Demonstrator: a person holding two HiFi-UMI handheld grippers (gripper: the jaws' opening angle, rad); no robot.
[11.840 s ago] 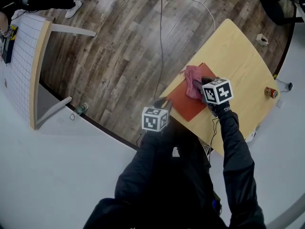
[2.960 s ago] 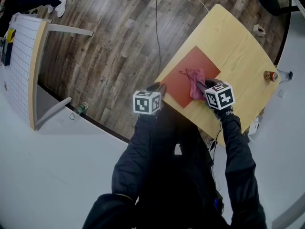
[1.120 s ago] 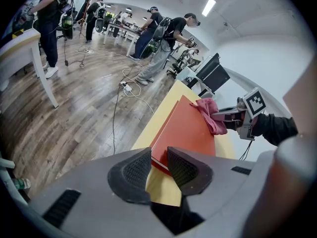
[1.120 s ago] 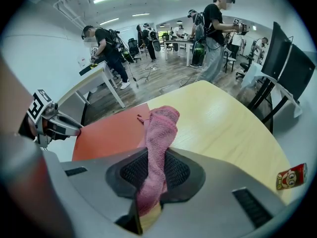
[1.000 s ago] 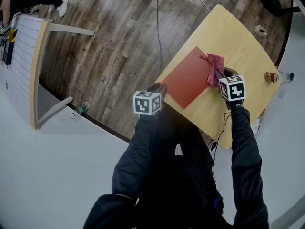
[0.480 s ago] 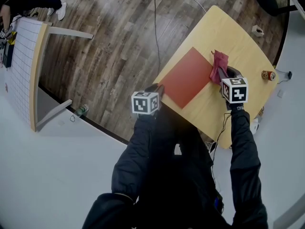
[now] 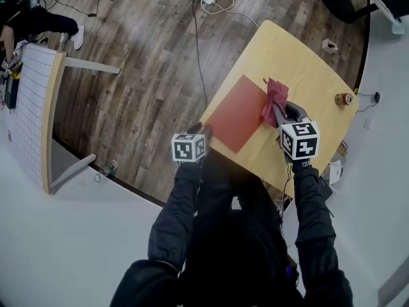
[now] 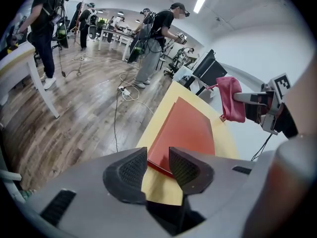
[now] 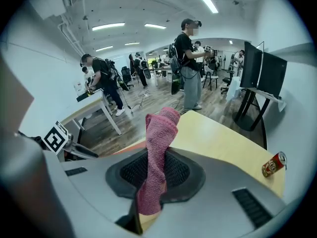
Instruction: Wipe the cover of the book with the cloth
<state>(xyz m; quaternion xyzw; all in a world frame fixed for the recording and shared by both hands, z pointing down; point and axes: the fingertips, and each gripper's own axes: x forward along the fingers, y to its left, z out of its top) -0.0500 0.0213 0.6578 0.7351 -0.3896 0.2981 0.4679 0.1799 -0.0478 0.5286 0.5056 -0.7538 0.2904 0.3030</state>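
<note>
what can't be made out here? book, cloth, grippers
Head view: print or dirt on the book too small; left gripper view sees it at a glancing angle.
Right gripper view: book almost hidden behind the cloth and jaws.
Left gripper view: left gripper open at the book's corner; contact unclear.
Head view: label on the can too small.

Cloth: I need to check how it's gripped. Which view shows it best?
Right gripper view: the cloth sits close, clamped by the right gripper. Head view shows it small by the book; left gripper view, from the side.
</note>
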